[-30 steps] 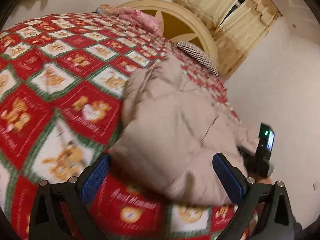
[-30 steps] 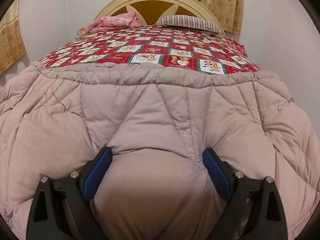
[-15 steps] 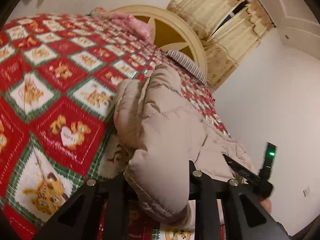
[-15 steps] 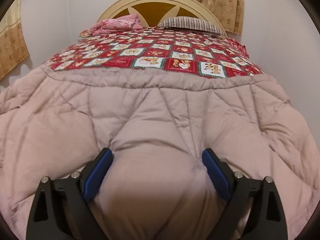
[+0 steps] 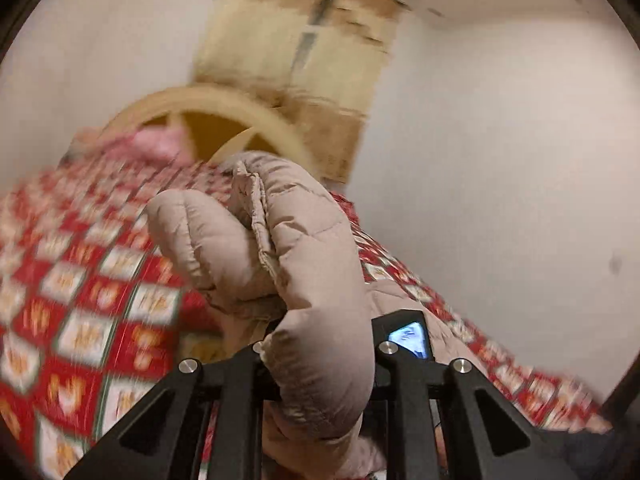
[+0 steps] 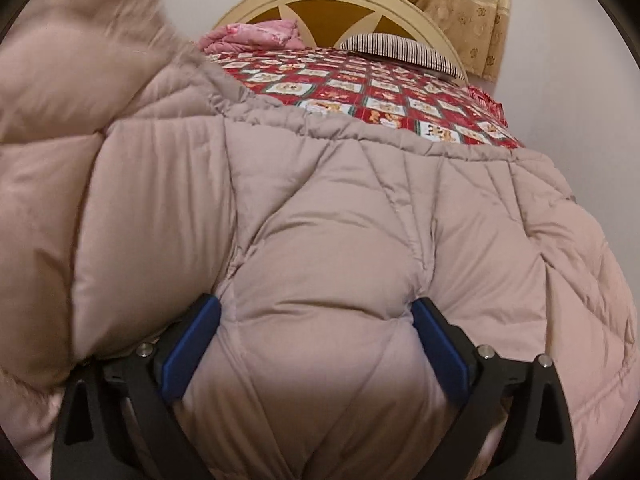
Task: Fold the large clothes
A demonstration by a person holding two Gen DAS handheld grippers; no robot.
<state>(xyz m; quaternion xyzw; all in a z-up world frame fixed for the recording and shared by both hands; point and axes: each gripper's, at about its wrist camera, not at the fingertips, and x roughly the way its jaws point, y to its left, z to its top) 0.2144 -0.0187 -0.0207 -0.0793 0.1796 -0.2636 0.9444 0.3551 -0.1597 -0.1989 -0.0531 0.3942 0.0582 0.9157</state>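
Coat [image 6: 332,240], a padded beige one, lies spread over the near end of the bed on the red patterned quilt [image 6: 384,100]; one thick fold of it, probably a sleeve end [image 5: 304,264], is raised above the quilt in the left gripper [image 5: 320,364], whose jaws are nearly together and closing on the padding. The right gripper [image 6: 316,344] has its blue pads wide apart, opening, with a bulge of the coat's body between them; it seems to press down on the padding, not pinch it.

Judged from here, the main risk is slip: the left jaws bite only the puffy edge of the sleeve, and the filling can squeeze out of a narrow grip while the heavy sleeve swings over. If the right gripper is meant as an anchor, its wide jaws hold nothing, so the whole coat could drag across the slippery quilt and the fold would land crooked. The sleeve may also spring back open once released.

A second ago the left jaws stood wide open low over the coat; they have since shut on the sleeve and carried it up, with the view rolled and blurred. The right gripper has barely shifted, though raised fabric now fills the left of its view
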